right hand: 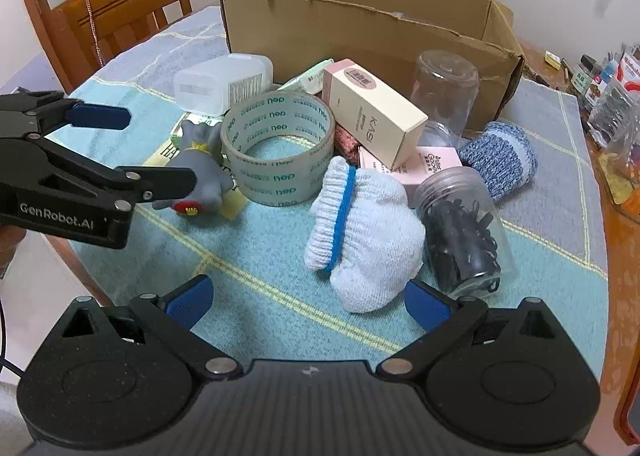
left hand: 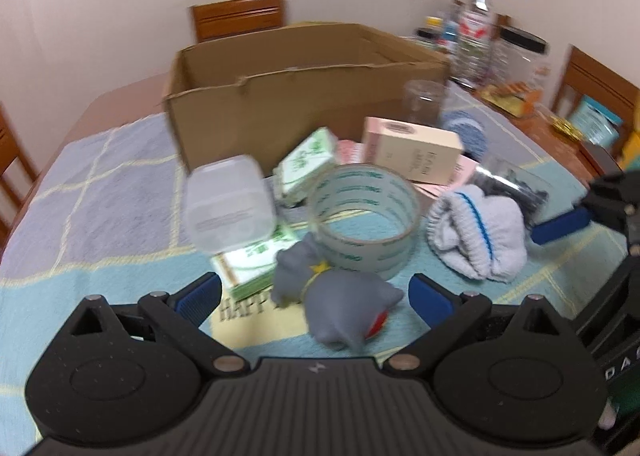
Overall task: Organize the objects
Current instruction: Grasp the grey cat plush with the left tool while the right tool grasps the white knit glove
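The left wrist view is blurring, so box lettering is unreadable. An open brown cardboard box (right hand: 360, 24) is sitting at twelve o'clock on a checked blue tablecloth (right hand: 248, 280); its inside is hidden. One grey rubber animal toy (left hand: 336, 292) is lying between the wide-open fingers of the left gripper (left hand: 316, 292), ungripped; in the right view a finger is covering part of it. One clear tape roll (right hand: 278, 146) is touching the toy. The right gripper (right hand: 308, 302) is spread wide, empty, around one white knit glove with blue stripe (right hand: 360, 240). One lidded glass jar of black bits (right hand: 464, 232) is lying at three o'clock of the glove. Two green-printed packets (left hand: 256, 260) are partly hidden beneath a translucent plastic tub (left hand: 228, 208).
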The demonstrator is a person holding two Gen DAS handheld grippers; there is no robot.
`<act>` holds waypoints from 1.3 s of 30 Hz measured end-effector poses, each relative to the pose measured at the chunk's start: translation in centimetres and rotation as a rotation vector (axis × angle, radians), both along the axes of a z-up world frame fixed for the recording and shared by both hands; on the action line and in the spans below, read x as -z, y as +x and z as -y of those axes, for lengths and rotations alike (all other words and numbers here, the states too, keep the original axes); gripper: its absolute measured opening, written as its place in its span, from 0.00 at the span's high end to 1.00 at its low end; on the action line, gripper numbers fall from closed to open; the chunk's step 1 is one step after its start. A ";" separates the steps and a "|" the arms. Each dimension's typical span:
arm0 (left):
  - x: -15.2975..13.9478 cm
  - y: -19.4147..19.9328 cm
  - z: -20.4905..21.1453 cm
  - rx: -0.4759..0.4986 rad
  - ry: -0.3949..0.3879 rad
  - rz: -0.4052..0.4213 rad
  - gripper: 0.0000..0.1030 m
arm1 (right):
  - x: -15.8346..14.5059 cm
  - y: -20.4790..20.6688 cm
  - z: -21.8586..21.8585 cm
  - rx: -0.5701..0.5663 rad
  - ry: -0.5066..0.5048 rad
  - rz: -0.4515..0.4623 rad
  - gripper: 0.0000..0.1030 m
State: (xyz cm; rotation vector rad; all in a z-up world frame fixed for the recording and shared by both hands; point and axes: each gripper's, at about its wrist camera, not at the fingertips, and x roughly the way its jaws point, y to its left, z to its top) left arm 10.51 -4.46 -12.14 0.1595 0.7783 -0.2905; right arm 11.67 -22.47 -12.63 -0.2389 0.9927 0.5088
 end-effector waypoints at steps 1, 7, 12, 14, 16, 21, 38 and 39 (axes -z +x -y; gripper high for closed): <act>0.0 0.2 0.1 0.035 0.002 0.003 0.04 | 0.1 0.0 0.0 -0.002 -0.001 -0.002 0.00; 0.7 2.0 -0.1 0.178 -0.005 -0.013 0.04 | 0.2 0.3 0.4 -0.015 0.005 -0.013 0.00; 1.8 2.6 0.2 0.240 -0.013 -0.056 0.04 | 0.5 0.5 0.4 -0.007 0.006 -0.019 0.00; 2.0 2.4 0.3 0.263 -0.022 -0.087 0.05 | 0.6 0.5 0.5 0.001 0.011 -0.026 0.00; 1.9 1.9 0.2 0.284 -0.012 -0.082 0.05 | 0.6 0.5 0.6 0.006 0.013 -0.029 0.00; 1.9 1.8 -0.4 0.341 0.021 -0.068 0.18 | 0.7 0.6 0.7 0.009 0.013 -0.033 0.00; 2.2 2.6 -1.6 0.334 -0.019 -0.072 0.29 | 1.3 2.3 -0.2 0.056 -0.006 -0.023 0.00; 2.0 2.5 -1.8 0.331 -0.026 -0.072 0.29 | 1.4 2.4 -0.2 0.060 -0.009 -0.022 0.00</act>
